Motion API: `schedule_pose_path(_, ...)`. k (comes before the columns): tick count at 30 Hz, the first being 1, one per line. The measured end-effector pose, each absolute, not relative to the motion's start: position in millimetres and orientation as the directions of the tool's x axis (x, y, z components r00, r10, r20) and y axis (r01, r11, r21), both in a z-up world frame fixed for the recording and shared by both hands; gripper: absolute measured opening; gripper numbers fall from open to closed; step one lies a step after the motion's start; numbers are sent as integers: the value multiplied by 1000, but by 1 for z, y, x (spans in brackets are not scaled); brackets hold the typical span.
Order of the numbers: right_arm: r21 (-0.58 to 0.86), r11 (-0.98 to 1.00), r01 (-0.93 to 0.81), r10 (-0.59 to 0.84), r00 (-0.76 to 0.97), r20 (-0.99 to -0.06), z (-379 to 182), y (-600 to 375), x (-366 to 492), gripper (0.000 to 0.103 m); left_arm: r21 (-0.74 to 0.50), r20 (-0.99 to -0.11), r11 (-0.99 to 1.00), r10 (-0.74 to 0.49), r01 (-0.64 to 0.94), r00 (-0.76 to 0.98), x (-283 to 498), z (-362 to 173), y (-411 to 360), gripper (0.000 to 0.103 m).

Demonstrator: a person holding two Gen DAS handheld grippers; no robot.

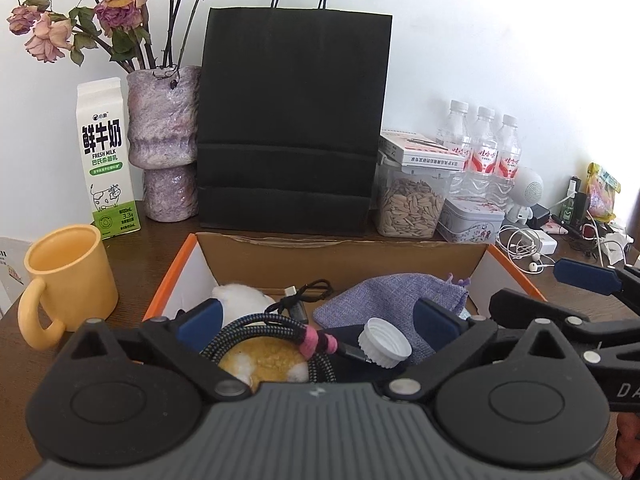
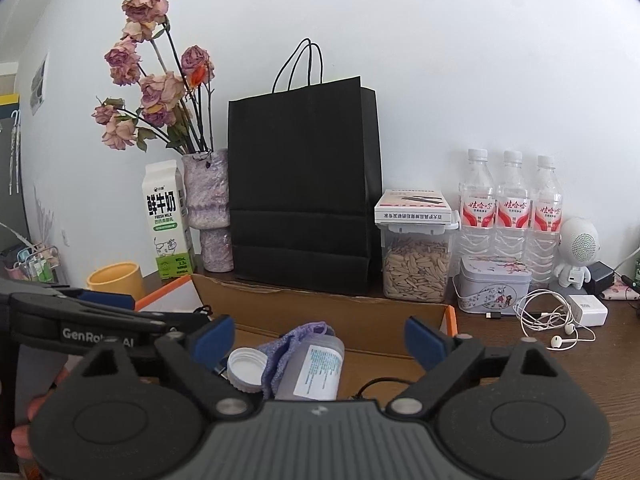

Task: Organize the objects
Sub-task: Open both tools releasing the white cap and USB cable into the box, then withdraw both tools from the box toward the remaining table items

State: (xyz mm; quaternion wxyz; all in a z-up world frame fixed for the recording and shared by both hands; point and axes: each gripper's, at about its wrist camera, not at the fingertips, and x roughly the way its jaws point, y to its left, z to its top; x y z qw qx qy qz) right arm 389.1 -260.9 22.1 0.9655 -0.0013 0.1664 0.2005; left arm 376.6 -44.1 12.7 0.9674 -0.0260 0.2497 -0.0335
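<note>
With both the left gripper point(image 1: 316, 316) and right gripper point(image 2: 320, 340) fingers wide and empty over the cardboard box point(image 1: 340, 254) at the counter's front edge, where bottle point(image 2: 312, 368) and cap point(image 1: 385, 342) lie, the next move likely means reaching for the earphones point(image 2: 548, 320).

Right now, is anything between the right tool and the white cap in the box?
Nothing visible. The right tool is open above the box, and the white cap lies uncovered near its left finger, beside the purple pouch and the bottle.
</note>
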Motion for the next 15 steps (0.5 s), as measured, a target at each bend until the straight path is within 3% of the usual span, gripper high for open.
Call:
schedule_pose_path(4,64,921,-385,384,866,-320,22,-260,389,101,-66,-486,997,-76,50,871,377,11,-43,103)
schedule_pose_path(15,38,930,-367,360,879,-312,21,-255,385,102,-70,-483,996,-76,48,872,368,13,-40,103)
